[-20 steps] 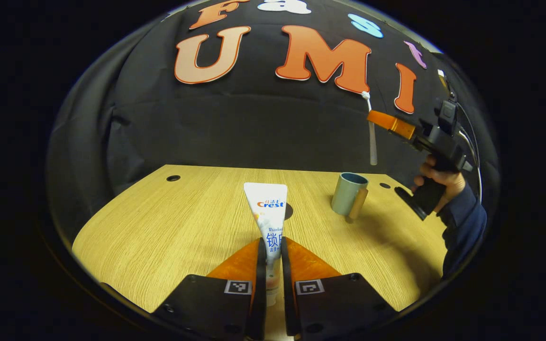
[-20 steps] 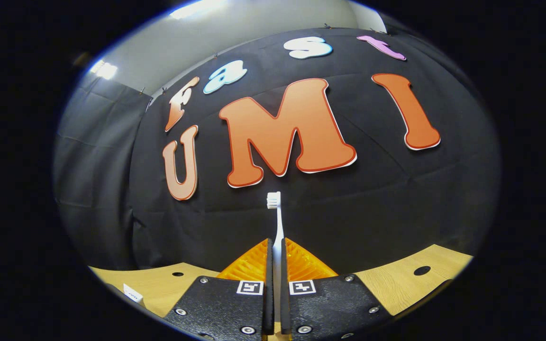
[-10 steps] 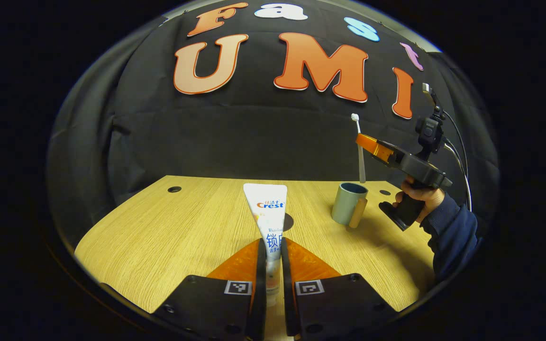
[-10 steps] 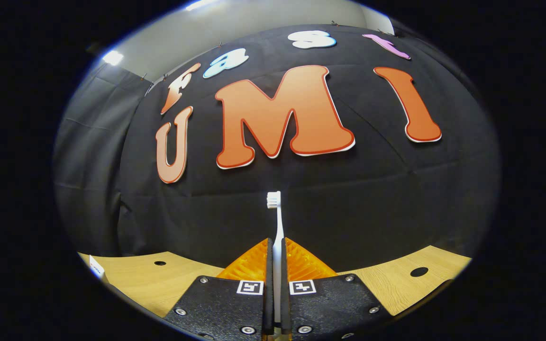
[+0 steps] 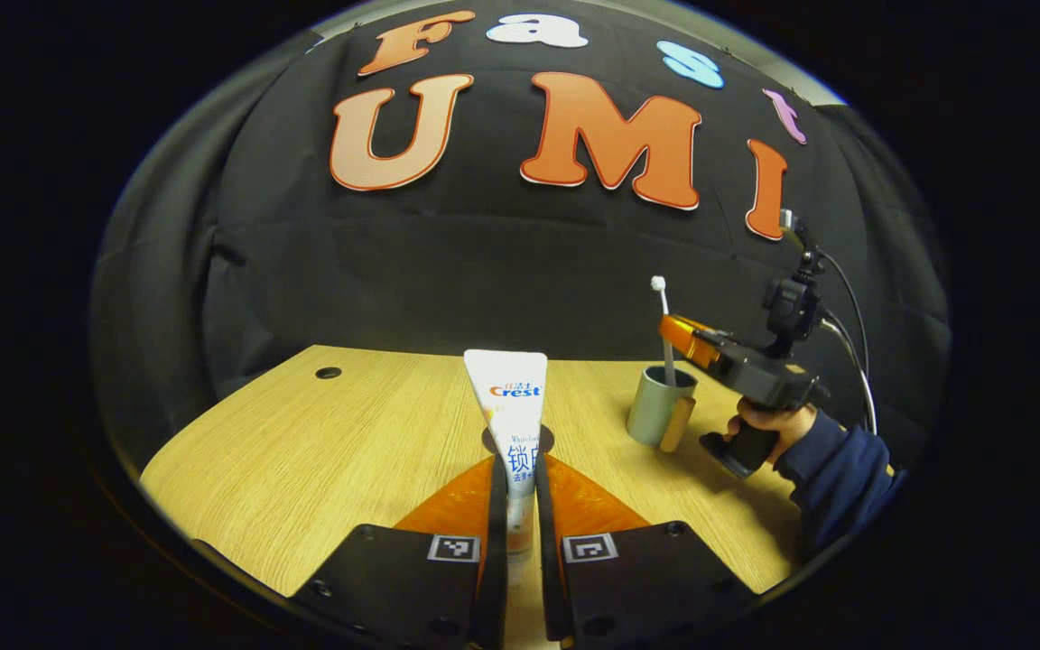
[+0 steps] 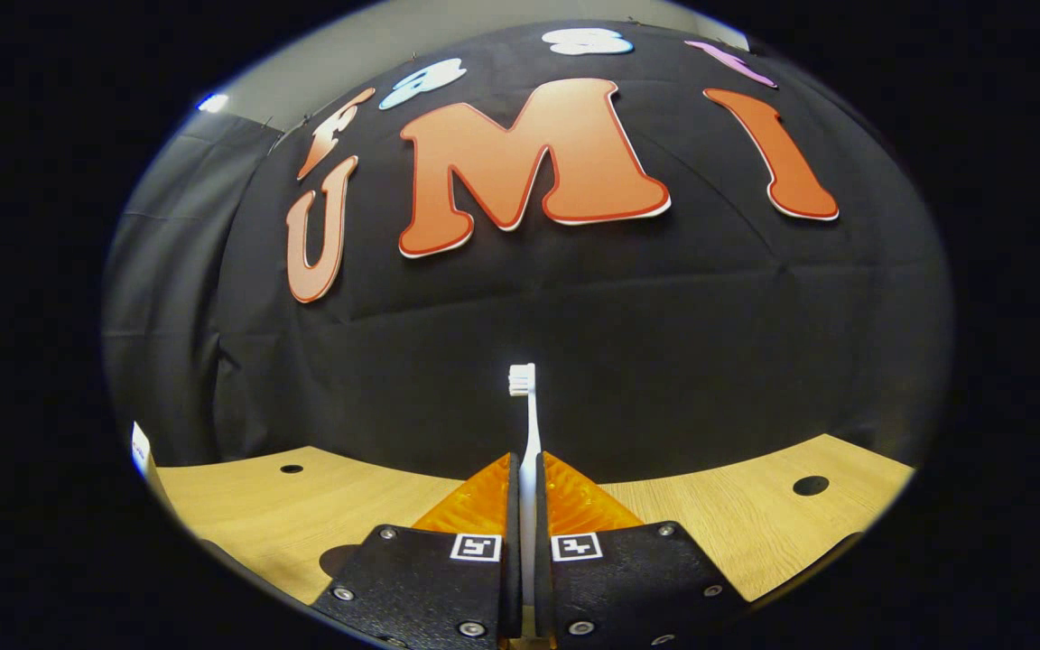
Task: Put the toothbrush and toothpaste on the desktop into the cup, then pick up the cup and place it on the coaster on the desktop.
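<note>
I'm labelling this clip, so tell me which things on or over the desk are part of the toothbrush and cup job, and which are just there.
Part of the job:
- toothbrush, clamped in the right gripper, its lower end in the cup
- toothpaste, clamped upright in the left gripper
- coaster, dark disc behind the toothpaste

Just there:
- desktop
- holes in the desktop

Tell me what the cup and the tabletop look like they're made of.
The cup looks like matte grey-green plastic or coated metal with a tan handle; the dull, even sheen leaves it open. The tabletop looks like light wood or laminate, going by its printed-looking grain.
</note>
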